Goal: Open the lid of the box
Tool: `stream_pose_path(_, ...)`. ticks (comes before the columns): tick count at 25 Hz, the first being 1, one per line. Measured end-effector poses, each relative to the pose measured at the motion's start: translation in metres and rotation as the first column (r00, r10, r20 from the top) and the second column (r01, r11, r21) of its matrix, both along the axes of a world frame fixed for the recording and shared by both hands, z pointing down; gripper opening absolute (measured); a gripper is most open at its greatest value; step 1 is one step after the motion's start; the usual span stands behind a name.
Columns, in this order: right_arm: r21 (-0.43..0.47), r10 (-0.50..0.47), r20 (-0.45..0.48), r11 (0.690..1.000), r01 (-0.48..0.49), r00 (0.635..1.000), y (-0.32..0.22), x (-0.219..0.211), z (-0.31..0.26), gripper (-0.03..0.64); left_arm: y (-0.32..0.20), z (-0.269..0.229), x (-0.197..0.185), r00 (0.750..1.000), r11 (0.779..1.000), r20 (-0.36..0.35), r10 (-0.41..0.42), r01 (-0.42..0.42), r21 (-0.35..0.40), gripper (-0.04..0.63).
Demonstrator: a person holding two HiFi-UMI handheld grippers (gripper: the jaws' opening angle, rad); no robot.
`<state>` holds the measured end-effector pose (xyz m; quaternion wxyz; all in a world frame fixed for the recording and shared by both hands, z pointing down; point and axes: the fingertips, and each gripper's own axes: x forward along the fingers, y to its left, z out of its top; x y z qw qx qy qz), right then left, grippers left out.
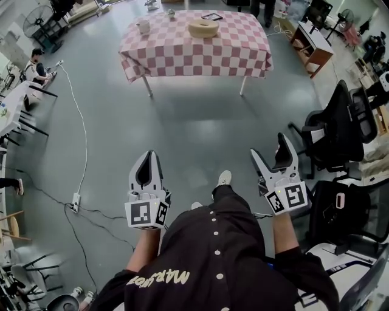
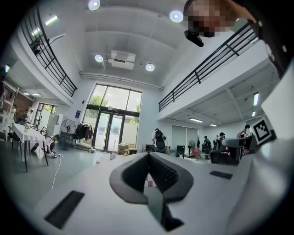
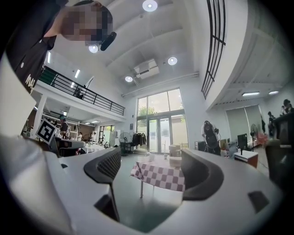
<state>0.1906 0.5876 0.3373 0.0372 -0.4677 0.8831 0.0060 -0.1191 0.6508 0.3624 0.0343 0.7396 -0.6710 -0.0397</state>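
Observation:
The box (image 1: pixel 203 28) is round and pale tan, with its lid on; it sits on a table under a pink-and-white checked cloth (image 1: pixel 182 54), far ahead across the grey floor. In the right gripper view the box (image 3: pixel 175 161) shows small on that table (image 3: pixel 158 178), framed between the jaws. My left gripper (image 1: pixel 149 155) is held out level at waist height, its jaws meeting at the tips with nothing in them. My right gripper (image 1: pixel 268 146) is alongside it, jaws spread wide and empty. Both are well short of the table.
A white cup (image 1: pixel 143 26) and a dark flat item (image 1: pixel 212 16) share the tabletop. Black office chairs (image 1: pixel 331 130) crowd the right side. A cable and power strip (image 1: pixel 76 200) lie on the floor at left. A person (image 1: pixel 36 67) sits at far left.

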Motion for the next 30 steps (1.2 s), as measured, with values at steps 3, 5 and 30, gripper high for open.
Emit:
stream_pose_path(3, 0.005, -0.001, 0.005, 1.0, 0.001, 1.0, -0.007, -0.004, -0.004, 0.399, -0.005, 0.001, -0.004, 1.0, 1.0, -0.004, -0.003, 0.003, 0.006, 0.011)
stream_pose_path(5, 0.007, -0.008, 0.001, 1.0, 0.008, 1.0, -0.015, -0.008, -0.005, 0.399, -0.012, 0.0, -0.006, 1.0, 1.0, -0.005, -0.005, 0.005, 0.009, 0.011)
stream_pose_path(30, 0.005, -0.047, -0.002, 0.999, 0.047, 0.999, -0.167, 0.014, -0.001, 0.408, -0.158, -0.004, 0.017, 0.999, 0.999, 0.002, -0.043, 0.043, 0.015, 0.011)
